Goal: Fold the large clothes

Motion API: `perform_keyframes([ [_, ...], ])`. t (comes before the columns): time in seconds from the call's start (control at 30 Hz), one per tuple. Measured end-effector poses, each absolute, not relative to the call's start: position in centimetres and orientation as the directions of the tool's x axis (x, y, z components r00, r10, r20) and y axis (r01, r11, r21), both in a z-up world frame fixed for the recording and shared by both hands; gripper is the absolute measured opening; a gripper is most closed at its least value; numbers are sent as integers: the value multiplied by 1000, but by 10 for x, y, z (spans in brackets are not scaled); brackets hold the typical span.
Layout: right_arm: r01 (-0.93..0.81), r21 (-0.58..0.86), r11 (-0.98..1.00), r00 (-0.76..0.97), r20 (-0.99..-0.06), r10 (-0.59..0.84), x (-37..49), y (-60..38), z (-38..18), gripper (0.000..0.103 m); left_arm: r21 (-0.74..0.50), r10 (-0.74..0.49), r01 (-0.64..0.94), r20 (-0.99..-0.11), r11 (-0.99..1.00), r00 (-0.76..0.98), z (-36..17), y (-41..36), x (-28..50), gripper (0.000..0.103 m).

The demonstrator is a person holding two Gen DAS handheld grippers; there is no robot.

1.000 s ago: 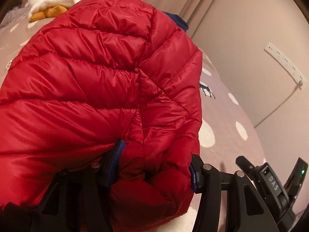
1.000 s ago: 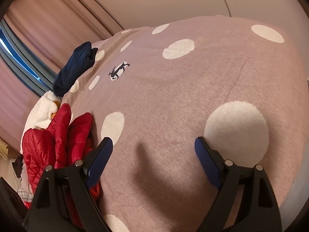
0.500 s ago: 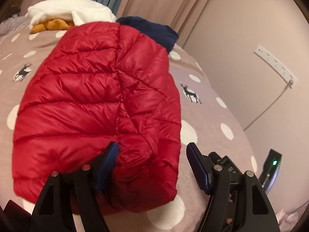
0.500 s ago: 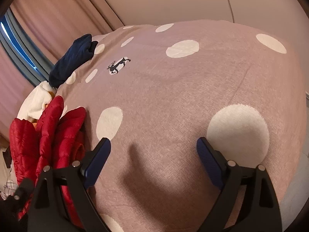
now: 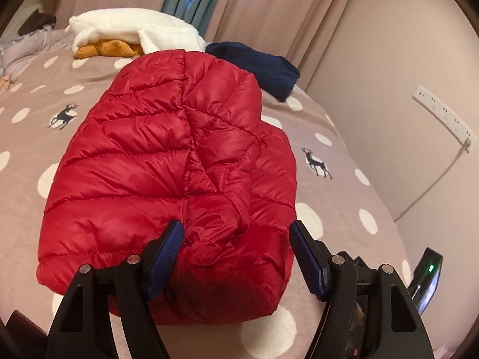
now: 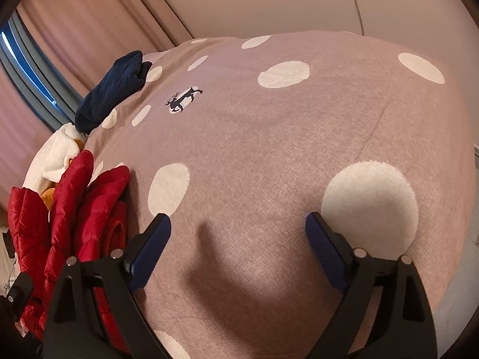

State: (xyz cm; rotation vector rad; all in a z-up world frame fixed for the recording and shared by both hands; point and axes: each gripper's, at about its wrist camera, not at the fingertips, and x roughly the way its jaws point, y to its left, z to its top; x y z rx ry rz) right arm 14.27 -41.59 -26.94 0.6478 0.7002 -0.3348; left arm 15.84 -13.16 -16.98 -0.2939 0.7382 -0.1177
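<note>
A red quilted puffer jacket (image 5: 179, 179) lies folded in a compact bundle on the polka-dot bed cover (image 5: 344, 194). My left gripper (image 5: 236, 251) is open, its blue-padded fingers apart just above the bundle's near end, holding nothing. In the right wrist view the jacket (image 6: 74, 218) shows edge-on at the left. My right gripper (image 6: 236, 239) is open and empty over the bare bed cover (image 6: 284, 137), to the right of the jacket.
A folded navy garment (image 5: 260, 65) and a white and orange pile (image 5: 128, 37) lie at the far end of the bed. Curtains hang behind. A wall with a socket strip (image 5: 443, 115) and cable runs along the right side. The right gripper's body (image 5: 425, 278) shows at lower right.
My left gripper has let go of the jacket's near end, opened and drawn back; the jacket has settled flat on the bed. The right gripper has stayed open and barely shifted.
</note>
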Motion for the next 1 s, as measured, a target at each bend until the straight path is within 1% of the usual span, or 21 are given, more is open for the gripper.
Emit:
perform_keyframes([
  [0.13,488,420,765,718,-691,-78,144,-414,-269,93,-283,-191,8,-630,959,753,-167,-134,151,71],
  [0.33,489,415,767,716,-693,-82,144,-413,-269,93,-313,-164,-41,-601,949,782,-154,-127,142,71],
  [0.53,490,391,779,707,-701,-93,145,-410,-269,93,-271,-60,-113,-556,956,829,-141,-126,134,71],
  [0.73,499,386,776,701,-706,-99,145,-408,-268,93,-278,-37,-147,-562,949,826,-140,-107,139,71],
  [0.8,493,394,776,703,-706,-88,147,-404,-266,94,-272,-10,-173,-563,947,827,-138,-97,140,71],
  [0.9,447,442,778,735,-677,-39,148,-396,-257,94,-260,32,-208,-551,943,834,-135,-80,136,71],
  [1.0,354,472,807,793,-609,7,150,-377,-237,94,-255,69,-244,-546,936,835,-134,-58,133,71],
])
